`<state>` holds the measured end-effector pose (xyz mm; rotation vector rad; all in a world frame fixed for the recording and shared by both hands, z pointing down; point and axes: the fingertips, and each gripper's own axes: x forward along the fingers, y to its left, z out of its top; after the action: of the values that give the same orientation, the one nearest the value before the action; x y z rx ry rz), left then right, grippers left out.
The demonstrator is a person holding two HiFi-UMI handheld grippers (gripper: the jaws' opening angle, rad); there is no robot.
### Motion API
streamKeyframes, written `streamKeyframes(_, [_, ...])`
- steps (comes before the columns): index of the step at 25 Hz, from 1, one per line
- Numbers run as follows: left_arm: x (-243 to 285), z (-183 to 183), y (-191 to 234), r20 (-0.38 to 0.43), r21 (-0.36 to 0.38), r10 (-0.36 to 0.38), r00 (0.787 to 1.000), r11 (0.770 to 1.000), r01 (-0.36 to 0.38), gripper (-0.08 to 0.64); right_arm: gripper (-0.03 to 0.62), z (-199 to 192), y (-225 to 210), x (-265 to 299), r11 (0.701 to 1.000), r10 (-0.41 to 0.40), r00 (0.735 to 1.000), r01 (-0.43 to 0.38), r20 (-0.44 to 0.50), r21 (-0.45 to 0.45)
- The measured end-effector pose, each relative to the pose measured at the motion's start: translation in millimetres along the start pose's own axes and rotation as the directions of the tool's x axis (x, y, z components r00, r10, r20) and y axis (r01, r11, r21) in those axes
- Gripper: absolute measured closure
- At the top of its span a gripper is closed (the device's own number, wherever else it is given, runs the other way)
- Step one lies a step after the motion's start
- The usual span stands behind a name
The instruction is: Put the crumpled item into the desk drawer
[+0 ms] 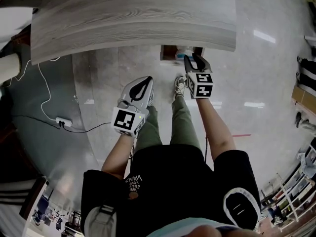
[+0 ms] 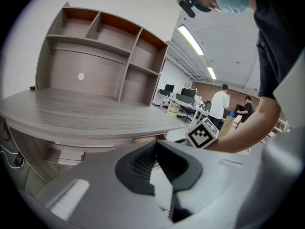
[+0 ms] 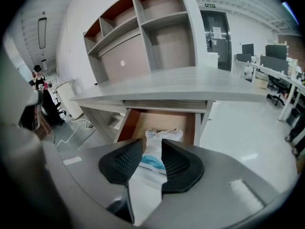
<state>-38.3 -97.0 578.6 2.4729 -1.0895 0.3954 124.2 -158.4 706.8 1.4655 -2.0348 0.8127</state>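
Note:
The crumpled white-and-blue bag (image 3: 160, 138) lies inside the pulled-out desk drawer (image 3: 129, 125), under the grey wooden desk (image 3: 190, 87). My right gripper (image 3: 151, 144) hovers just in front of and above the drawer, open. The bag shows through the gap beyond its pads, and neither pad touches it. In the head view the right gripper (image 1: 192, 62) points at the drawer (image 1: 169, 52), where a bit of the bag (image 1: 181, 55) shows. My left gripper (image 1: 142, 86) hangs lower left by the person's knee, with its jaws together and nothing in them (image 2: 156, 146).
The desk top (image 1: 133, 14) overhangs the drawer. A hutch of shelves (image 2: 95, 56) stands on the desk. A power strip with cables (image 1: 63, 122) lies on the floor at the left. The person's shoes (image 1: 180, 85) stand before the drawer. People stand far off (image 2: 220, 104).

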Motion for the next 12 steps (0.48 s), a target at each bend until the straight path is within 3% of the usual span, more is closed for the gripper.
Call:
streamKeyframes(5, [-3.3, 3.7, -5.6, -0.001, 0.011, -0.020, 1.000, 1.000, 0.020, 0.508, 0.480, 11.3, 7.3, -18.4, 1.000, -0.001, 0.999, 0.002, 0.043, -0.003])
streamKeyframes(7, [-4.0, 7.3, -7.8, 0.004, 0.021, -0.030, 1.000, 0.999, 0.030, 0.506, 0.534, 15.9, 8.9, -26.5, 1.000, -0.010, 0.998, 0.011, 0.067, -0.006])
streamKeyframes(12, [-9.6, 14.0, -10.0, 0.007, 0.044, -0.051, 0.999, 0.998, 0.050, 0.508, 0.573, 27.4, 14.6, -45.5, 1.000, -0.025, 0.993, 0.025, 0.119, 0.005])
